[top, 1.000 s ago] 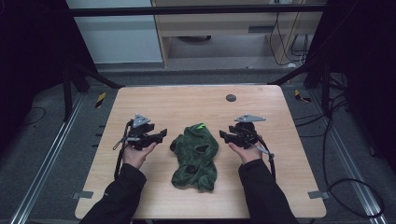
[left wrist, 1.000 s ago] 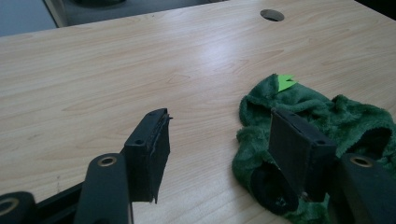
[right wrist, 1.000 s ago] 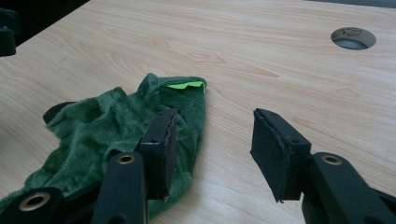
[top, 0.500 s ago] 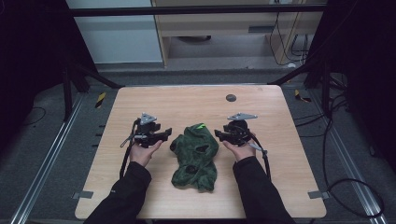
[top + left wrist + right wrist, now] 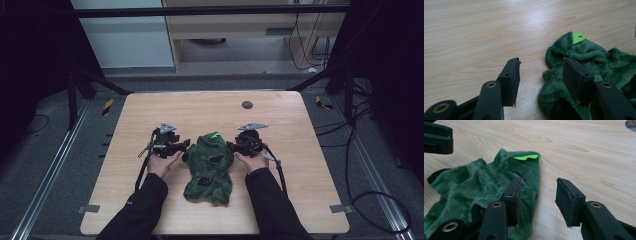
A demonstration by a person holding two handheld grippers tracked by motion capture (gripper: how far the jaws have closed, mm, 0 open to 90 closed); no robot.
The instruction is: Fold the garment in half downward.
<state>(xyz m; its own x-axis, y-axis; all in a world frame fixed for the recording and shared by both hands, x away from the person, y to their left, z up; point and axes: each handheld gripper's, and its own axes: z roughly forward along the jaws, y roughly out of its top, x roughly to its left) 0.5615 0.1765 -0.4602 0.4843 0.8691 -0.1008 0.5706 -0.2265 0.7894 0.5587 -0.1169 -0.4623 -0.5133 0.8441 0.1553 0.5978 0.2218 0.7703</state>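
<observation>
Crumpled green fleece garment (image 5: pixel 210 167) lies mid-table (image 5: pixel 150 107), lime tag at its far end. Left gripper (image 5: pixel 184 148) and right gripper (image 5: pixel 231 145) flank it, each straddling a garment edge. Jaws part-open, just been closing, pads not yet pressing the fleece.

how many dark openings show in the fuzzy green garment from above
2 in the high view: one in the fuzzy green garment's upper half, near the right gripper; one lower down. Folds may hide more.
</observation>
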